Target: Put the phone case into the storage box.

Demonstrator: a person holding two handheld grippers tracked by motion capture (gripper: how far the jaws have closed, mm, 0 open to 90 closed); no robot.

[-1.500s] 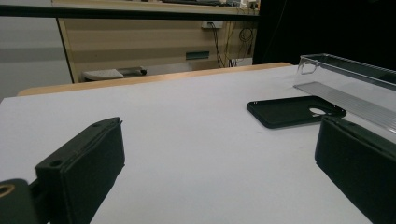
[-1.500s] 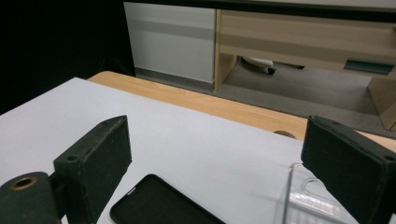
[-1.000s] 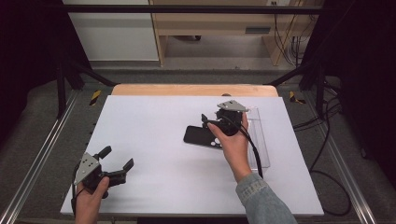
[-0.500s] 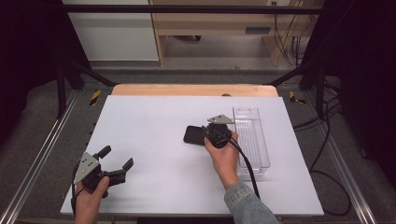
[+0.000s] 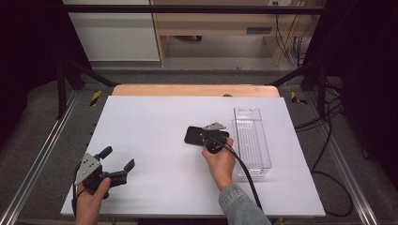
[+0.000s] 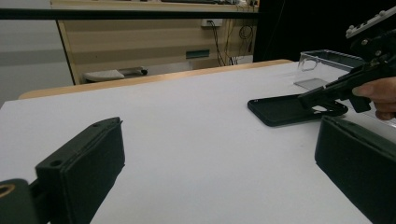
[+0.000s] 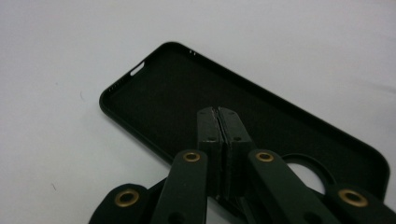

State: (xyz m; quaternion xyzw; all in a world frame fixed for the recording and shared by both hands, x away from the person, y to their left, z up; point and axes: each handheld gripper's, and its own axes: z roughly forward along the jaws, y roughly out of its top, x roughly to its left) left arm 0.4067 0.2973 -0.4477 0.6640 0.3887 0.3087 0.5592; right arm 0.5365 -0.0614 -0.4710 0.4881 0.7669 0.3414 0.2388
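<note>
In the high view, a black phone case [image 5: 199, 135] is seen lying flat on the white counter [image 5: 150, 126], a little right of the frame's centre, its long axis running across the frame with a slight tilt. The right tool [image 5: 212, 138] is held down at the case's right end, just left of a clear plastic tray [image 5: 253, 140] that stands lengthwise up the frame. The left tool [image 5: 115, 165] is kept at the lower left, well apart from the case, its jaws spread with nothing between them. The right hand is by far the nearer one.

In the left gripper view, the case [image 6: 292, 108] is found at the right of the frame, hollow side up, with the right tool [image 6: 327, 95] laid over its right end and the tray [image 6: 327, 65] behind it. The left tool's own jaws are seen standing wide apart at the bottom corners.

In the right gripper view, the right tool [image 7: 218, 119] is shown with its jaws just closed and pressed flat together, and nothing is seen between them. The tips are placed over the inside of the case [image 7: 177, 93], whose long axis runs from upper left to lower right. Whether the tips touch the case cannot be told.
</note>
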